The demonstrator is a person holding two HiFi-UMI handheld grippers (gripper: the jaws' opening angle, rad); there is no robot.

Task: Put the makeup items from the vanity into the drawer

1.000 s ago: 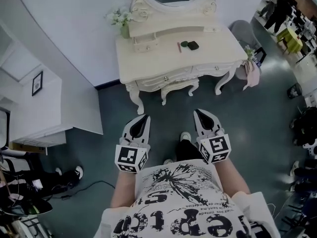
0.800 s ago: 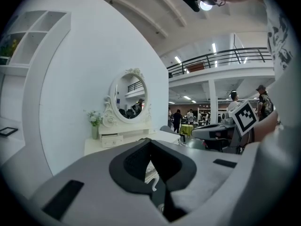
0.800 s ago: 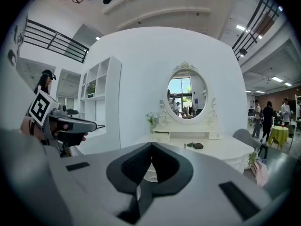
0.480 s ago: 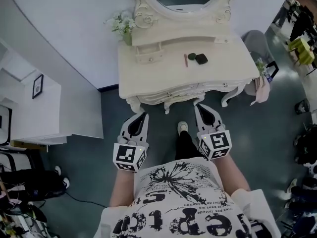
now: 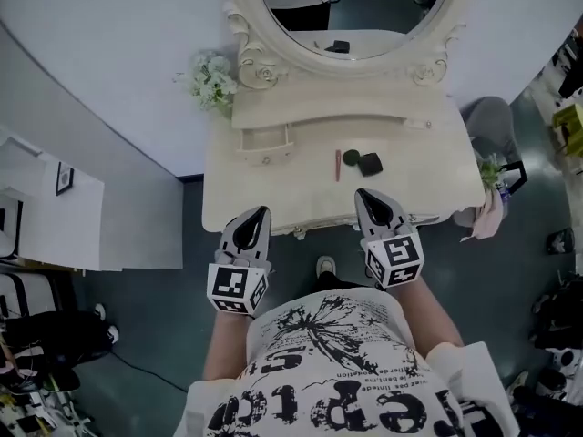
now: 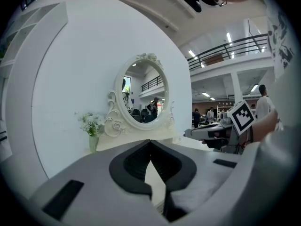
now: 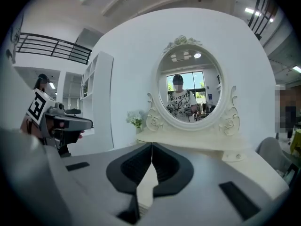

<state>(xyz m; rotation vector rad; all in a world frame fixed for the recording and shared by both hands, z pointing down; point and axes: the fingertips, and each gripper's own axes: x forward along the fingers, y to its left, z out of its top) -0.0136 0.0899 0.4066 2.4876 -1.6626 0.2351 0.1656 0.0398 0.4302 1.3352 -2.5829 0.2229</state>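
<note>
On the cream vanity lie three makeup items: a thin red stick, a small round dark compact and a dark squarish compact. A small drawer stands pulled out of the raised shelf at the back left. My left gripper hovers shut and empty over the vanity's front edge. My right gripper is also shut and empty, just in front of the compacts. In the gripper views the left gripper and the right gripper both point at the oval mirror.
An oval mirror in an ornate frame backs the vanity. A vase of white flowers stands at its back left corner. A grey chair with a bag is at the right, white shelving at the left.
I have stepped closer to the vanity. Both grippers, still shut, now reach over its front edge instead of hanging above the floor in front of it.
</note>
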